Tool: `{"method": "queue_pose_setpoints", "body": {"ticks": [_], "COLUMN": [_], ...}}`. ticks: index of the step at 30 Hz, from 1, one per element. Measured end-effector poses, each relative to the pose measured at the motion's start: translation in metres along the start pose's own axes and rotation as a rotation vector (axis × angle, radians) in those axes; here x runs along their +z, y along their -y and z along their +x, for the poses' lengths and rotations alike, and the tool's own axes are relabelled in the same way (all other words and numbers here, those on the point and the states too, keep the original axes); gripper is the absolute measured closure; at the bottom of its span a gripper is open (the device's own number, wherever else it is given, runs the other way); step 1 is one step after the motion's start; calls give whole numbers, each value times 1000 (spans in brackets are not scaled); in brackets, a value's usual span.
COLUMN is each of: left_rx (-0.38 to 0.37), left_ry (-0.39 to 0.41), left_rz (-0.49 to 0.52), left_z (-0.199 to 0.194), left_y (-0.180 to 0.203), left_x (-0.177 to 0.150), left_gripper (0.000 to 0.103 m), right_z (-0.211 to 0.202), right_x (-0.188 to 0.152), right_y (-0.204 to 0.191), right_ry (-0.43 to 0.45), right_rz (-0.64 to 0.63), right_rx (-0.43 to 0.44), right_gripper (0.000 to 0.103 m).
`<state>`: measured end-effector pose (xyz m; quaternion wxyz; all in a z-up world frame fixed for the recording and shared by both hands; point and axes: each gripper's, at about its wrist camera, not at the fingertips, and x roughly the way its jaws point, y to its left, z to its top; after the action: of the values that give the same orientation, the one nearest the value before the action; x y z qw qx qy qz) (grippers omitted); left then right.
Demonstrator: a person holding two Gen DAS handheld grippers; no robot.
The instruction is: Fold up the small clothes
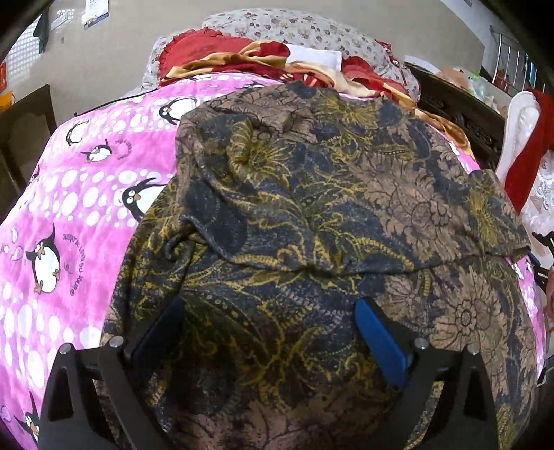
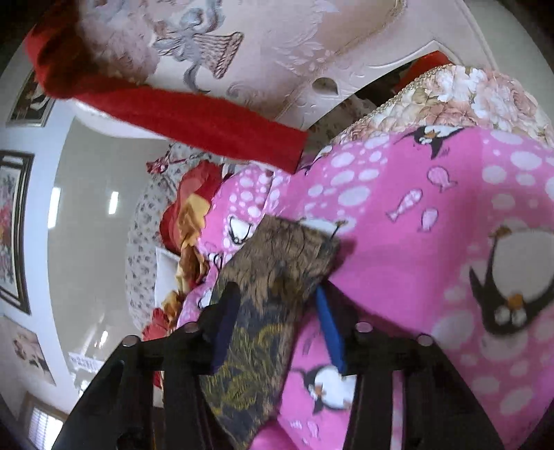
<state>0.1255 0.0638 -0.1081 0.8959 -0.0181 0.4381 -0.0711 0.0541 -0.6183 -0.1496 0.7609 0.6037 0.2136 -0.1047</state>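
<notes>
A dark patterned garment (image 1: 311,207) in navy, yellow and brown lies spread on the pink penguin blanket (image 1: 69,207), with its far part folded over the near part. My left gripper (image 1: 270,311) is open, its blue-padded fingers (image 1: 377,342) wide apart above the garment's near portion. In the right wrist view my right gripper (image 2: 277,297) is open around a corner or sleeve of the same garment (image 2: 277,266), which lies between its fingers (image 2: 329,329) on the pink blanket (image 2: 432,225). That view is tilted and blurred.
Red and gold bedding (image 1: 242,59) and floral pillows (image 1: 294,27) are piled at the far end of the bed. A white carved headboard (image 2: 277,41) with a red cloth (image 2: 194,114) draped over it stands at the right. Dark wooden furniture (image 1: 460,110) lies beyond.
</notes>
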Motion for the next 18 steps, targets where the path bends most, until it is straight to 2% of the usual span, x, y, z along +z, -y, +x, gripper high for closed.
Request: {"method": "queue_pose_setpoints", "body": {"ticks": [4, 5, 7, 10, 13, 16, 18], "left_rx": [1, 1, 2, -2, -4, -5, -5], "left_ry": [0, 0, -1, 0, 1, 2, 2], "left_rz": [1, 1, 1, -2, -4, -6, -6], "left_z": [0, 0, 0, 0, 1, 0, 0], "left_y": [0, 0, 0, 0, 0, 0, 0], "left_x": [0, 0, 0, 0, 0, 0, 0], "left_gripper": [2, 1, 1, 1, 1, 1, 1], "right_z": [11, 10, 4, -21, -57, -98, -108], "right_x": [7, 7, 9, 11, 7, -12, -32], "right_y": [-8, -9, -23, -81, -167, -257, -297], "right_ry": [-16, -15, 4, 63, 107, 154, 143], "right_rz": [-30, -41, -102, -264, -476, -678, -768], "right_rx": [-52, -65, -88, -28, 30, 117, 156], "right_gripper": [77, 89, 94, 94, 94, 94, 94]}}
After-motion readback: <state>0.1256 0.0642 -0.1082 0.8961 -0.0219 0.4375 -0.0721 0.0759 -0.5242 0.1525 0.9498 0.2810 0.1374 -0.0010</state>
